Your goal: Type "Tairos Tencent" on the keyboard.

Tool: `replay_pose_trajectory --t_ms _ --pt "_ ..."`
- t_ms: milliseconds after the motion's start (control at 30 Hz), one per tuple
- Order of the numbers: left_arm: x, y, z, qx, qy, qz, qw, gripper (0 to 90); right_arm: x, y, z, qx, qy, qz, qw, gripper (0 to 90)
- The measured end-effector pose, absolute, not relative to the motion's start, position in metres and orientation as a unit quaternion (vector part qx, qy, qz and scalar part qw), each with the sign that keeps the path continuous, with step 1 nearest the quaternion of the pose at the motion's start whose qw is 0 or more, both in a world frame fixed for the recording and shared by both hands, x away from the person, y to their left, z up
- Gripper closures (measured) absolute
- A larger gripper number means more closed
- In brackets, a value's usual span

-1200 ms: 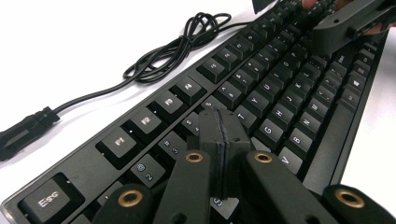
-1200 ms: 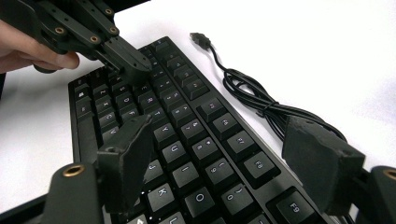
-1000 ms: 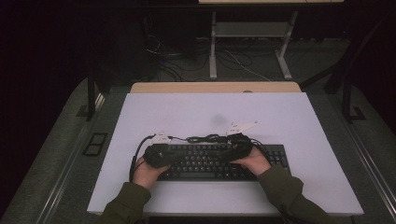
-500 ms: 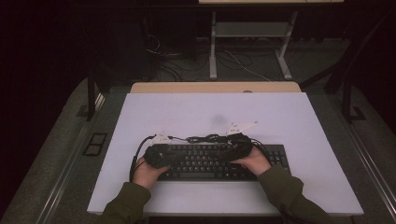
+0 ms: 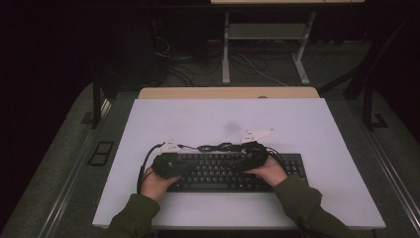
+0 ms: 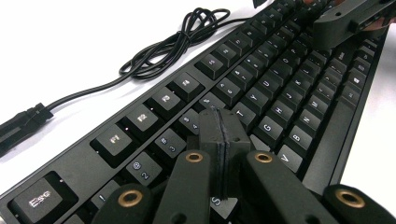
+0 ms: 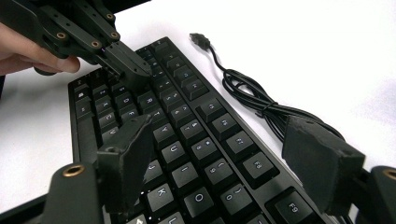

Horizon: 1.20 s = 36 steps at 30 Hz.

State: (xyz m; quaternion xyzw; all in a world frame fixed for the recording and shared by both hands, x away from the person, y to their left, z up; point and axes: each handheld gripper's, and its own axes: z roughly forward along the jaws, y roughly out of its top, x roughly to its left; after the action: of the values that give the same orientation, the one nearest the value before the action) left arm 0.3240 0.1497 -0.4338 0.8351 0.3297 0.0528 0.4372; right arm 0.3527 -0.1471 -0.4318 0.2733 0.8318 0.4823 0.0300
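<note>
2 grippers over keyboard (image 5: 233, 171), near edge of white table (image 5: 208, 121)
Left gripper (image 6: 219, 140): jaws pressed together, nothing between, tip over the number and letter keys. Keyboard cable (image 6: 173, 44) coiled just behind the function row. Right gripper (image 7: 224, 154): jaws spread wide, nothing pinched, above the right-hand letter keys

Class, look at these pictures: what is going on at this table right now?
A person holds a hand-held gripper in each hand over a black keyboard on the white table. The left hand-held gripper has its jaws shut, tip down among the keys. The right hand-held gripper hangs open above the keys. The keyboard's cable lies coiled behind it.
</note>
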Motion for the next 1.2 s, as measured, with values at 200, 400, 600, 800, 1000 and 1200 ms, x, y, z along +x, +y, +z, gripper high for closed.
replay_pose_trajectory --t_ms 200,400,600,800,1000,1200 --pt "0.321 0.152 -0.429 0.829 0.333 0.056 0.445 85.6 0.352 -0.148 -0.429 0.267 0.835 0.480 0.020 25.1" --pt "0.318 0.156 -0.425 0.823 0.338 0.063 0.452 76.4 0.350 -0.148 -0.427 0.262 0.837 0.480 0.008 34.1" --pt "0.315 0.160 -0.424 0.817 0.348 0.070 0.454 62.4 0.348 -0.146 -0.427 0.249 0.842 0.478 -0.004 47.4" --pt "0.313 0.161 -0.424 0.815 0.349 0.075 0.456 49.7 0.343 -0.143 -0.426 0.240 0.847 0.474 -0.003 64.7" --pt "0.312 0.161 -0.427 0.810 0.353 0.080 0.461 37.2 0.338 -0.138 -0.426 0.224 0.854 0.469 -0.009 78.8" --pt "0.312 0.161 -0.427 0.807 0.350 0.080 0.468 32.6 0.333 -0.133 -0.427 0.208 0.861 0.464 -0.018 89.0"
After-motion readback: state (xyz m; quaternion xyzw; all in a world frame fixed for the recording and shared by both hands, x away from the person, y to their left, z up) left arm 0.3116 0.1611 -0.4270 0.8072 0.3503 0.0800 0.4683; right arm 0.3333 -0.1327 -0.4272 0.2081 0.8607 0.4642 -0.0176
